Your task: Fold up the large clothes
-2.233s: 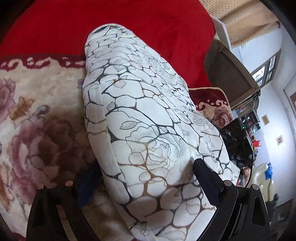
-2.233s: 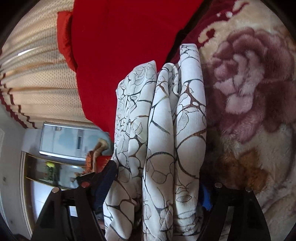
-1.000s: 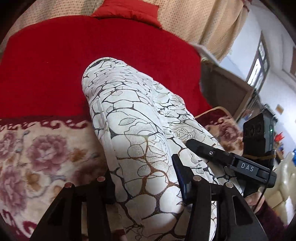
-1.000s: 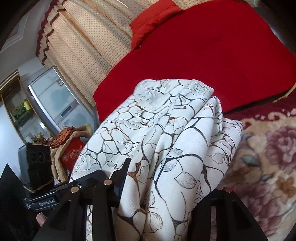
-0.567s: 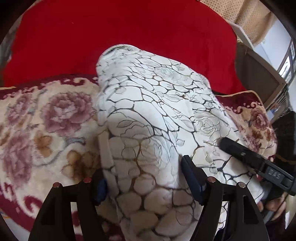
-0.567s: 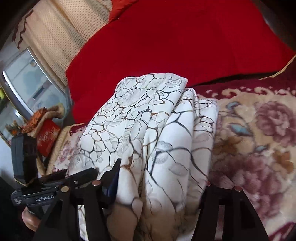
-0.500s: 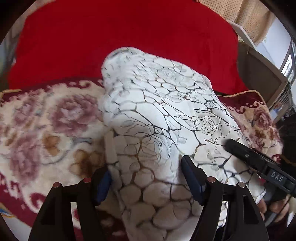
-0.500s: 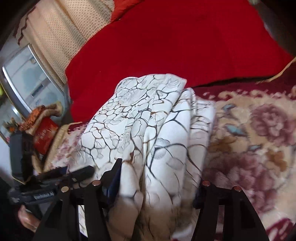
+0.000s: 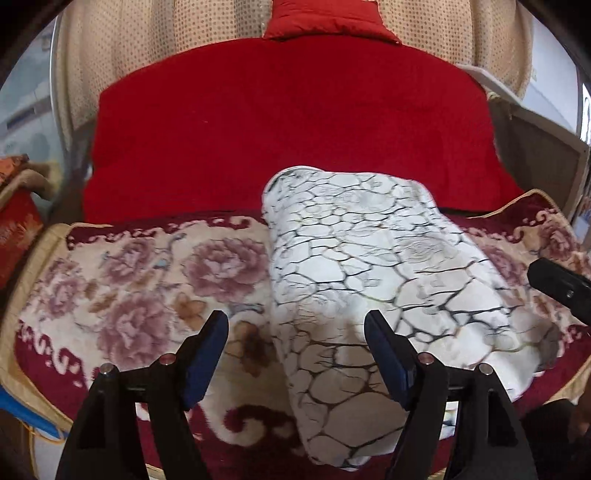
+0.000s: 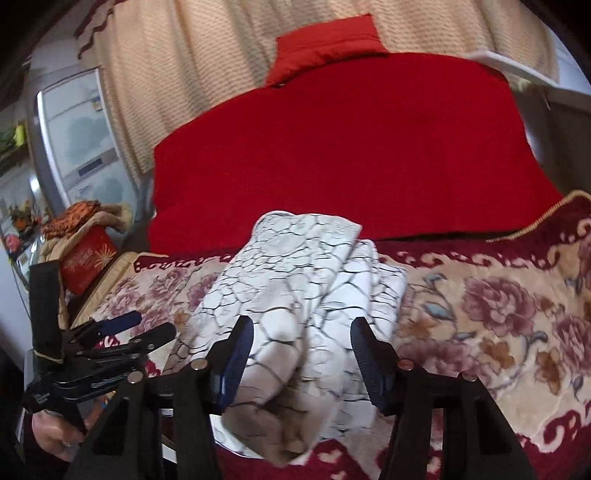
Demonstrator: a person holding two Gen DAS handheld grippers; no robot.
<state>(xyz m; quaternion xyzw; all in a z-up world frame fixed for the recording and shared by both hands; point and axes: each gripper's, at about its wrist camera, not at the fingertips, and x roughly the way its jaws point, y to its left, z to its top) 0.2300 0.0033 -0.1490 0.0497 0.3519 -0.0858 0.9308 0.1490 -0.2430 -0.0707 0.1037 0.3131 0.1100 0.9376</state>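
The folded white garment with a dark crackle print lies lengthwise on the floral blanket, its far end on the red cover. My left gripper straddles the garment's near left corner. Its jaws are opening and neither pad presses on the cloth. In the right wrist view the same garment lies under my right gripper. Those jaws are closing, with a fold of cloth between them but not pinched. The left gripper shows at the left, held in a hand. A right finger pokes in at the right.
A red pillow and beige curtain stand behind the red cover. A fridge and a red box under orange cloth are at the left. A wooden frame borders the right. The floral blanket spreads to the right.
Both grippers let go of the garment and drew back from it. Their jaws now stand wider than a second ago. The garment has come to rest folded on the blanket.
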